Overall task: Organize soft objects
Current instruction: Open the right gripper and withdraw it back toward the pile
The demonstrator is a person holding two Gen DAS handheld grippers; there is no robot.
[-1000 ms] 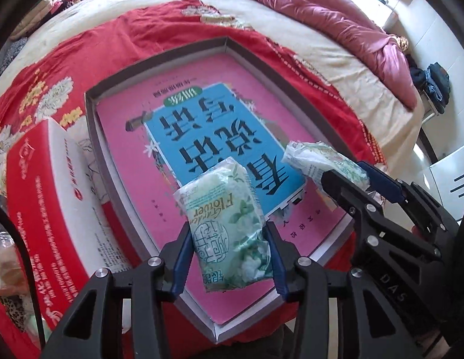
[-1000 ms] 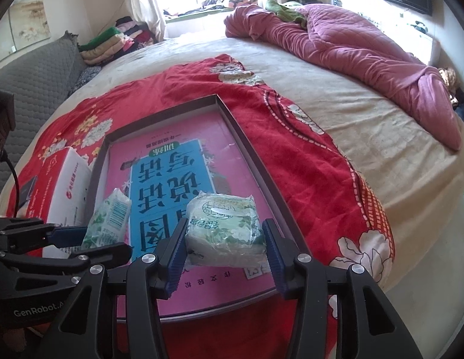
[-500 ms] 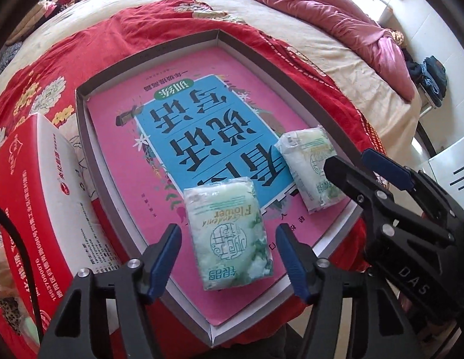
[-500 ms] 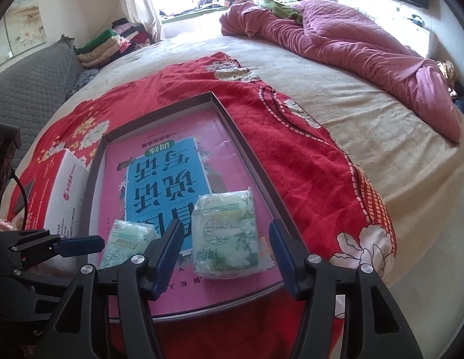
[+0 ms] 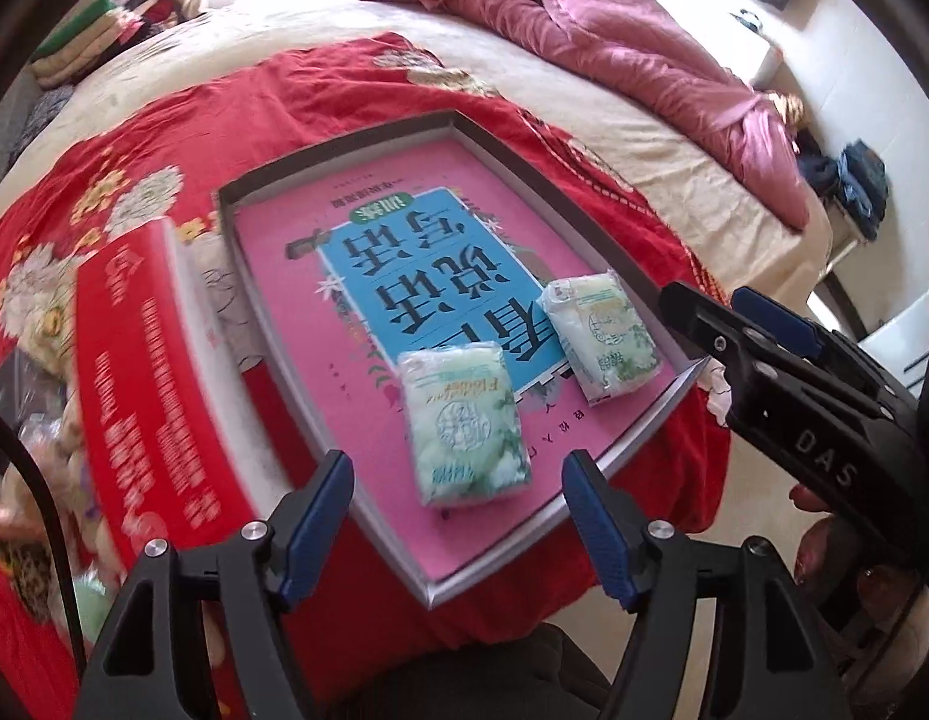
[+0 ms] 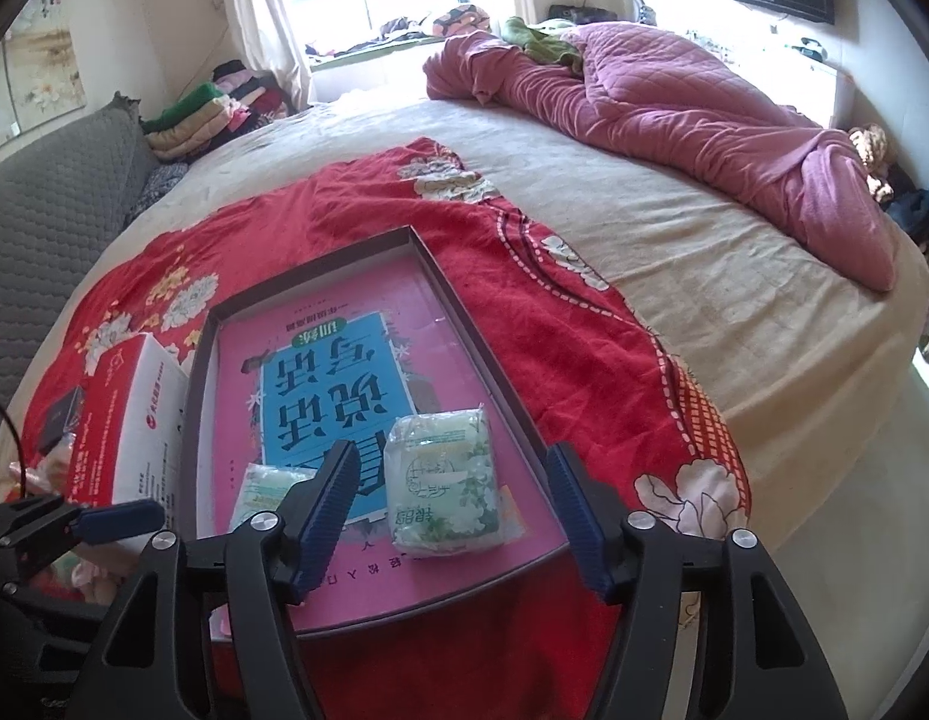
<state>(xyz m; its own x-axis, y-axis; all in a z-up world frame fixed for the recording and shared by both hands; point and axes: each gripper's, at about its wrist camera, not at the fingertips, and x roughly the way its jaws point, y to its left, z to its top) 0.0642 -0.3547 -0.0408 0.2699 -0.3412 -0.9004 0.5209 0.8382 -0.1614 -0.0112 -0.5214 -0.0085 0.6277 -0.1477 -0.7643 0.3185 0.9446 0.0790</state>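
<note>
1. Left claw (image 5: 458, 516) is spread wide w/ nothing in it. One soft pack (image 5: 464, 426) lies flat in the tray (image 5: 638, 441), just in front of it.
2. Right claw (image 6: 452, 510) is spread too, empty. 2nd soft pack (image 6: 443, 495) lies in the tray between its fingers, not pinched.
3. So 2 packs look put away. Maybe more soft stuff is left by the red box (image 5: 146, 384), left of the left claw; too blurry to tell.

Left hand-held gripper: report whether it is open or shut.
Open. The left hand-held gripper has its blue fingers spread wide, holding nothing; the tissue pack lies flat in the tray beyond them.
</note>
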